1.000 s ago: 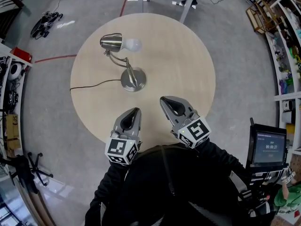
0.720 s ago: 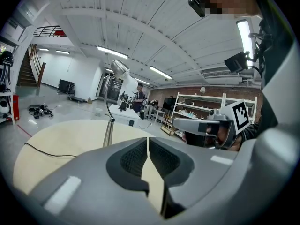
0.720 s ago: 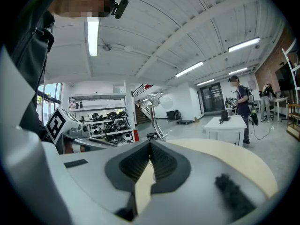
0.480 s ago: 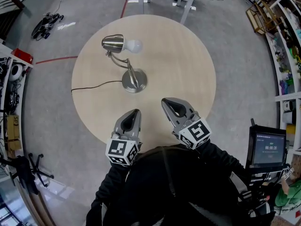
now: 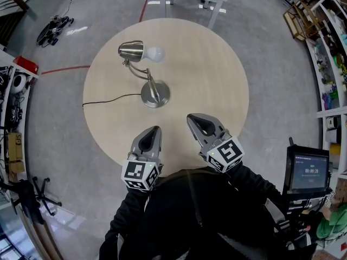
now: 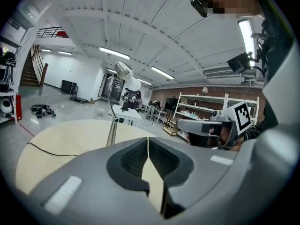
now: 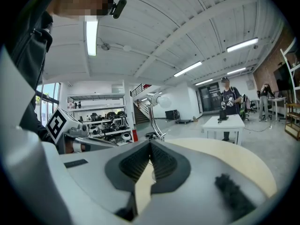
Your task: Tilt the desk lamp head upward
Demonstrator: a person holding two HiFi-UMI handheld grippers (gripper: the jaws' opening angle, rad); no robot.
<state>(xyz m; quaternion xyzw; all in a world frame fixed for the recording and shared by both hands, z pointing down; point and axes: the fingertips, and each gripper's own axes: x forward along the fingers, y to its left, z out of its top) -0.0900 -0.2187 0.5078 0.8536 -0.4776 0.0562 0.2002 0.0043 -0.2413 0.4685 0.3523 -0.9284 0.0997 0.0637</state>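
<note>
Brushed-metal desk lamp (image 5: 142, 72): we record it upright on the left half of the round pale-wood tabletop (image 5: 211, 75), head (image 5: 130, 50) lying about level, white bulb (image 5: 155, 52) showing, black cord (image 5: 108, 98) trailing off the left edge. Left gripper (image 5: 156, 128) and right gripper (image 5: 191, 116): over the near edge, well apart from the lamp, jaws closed together, nothing held

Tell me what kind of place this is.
Probably a large open workshop or robotics lab rather than a home: racks of equipment stand along the walls, the floor is bare concrete, and a monitor stands near the round table that holds the desk lamp.
</note>
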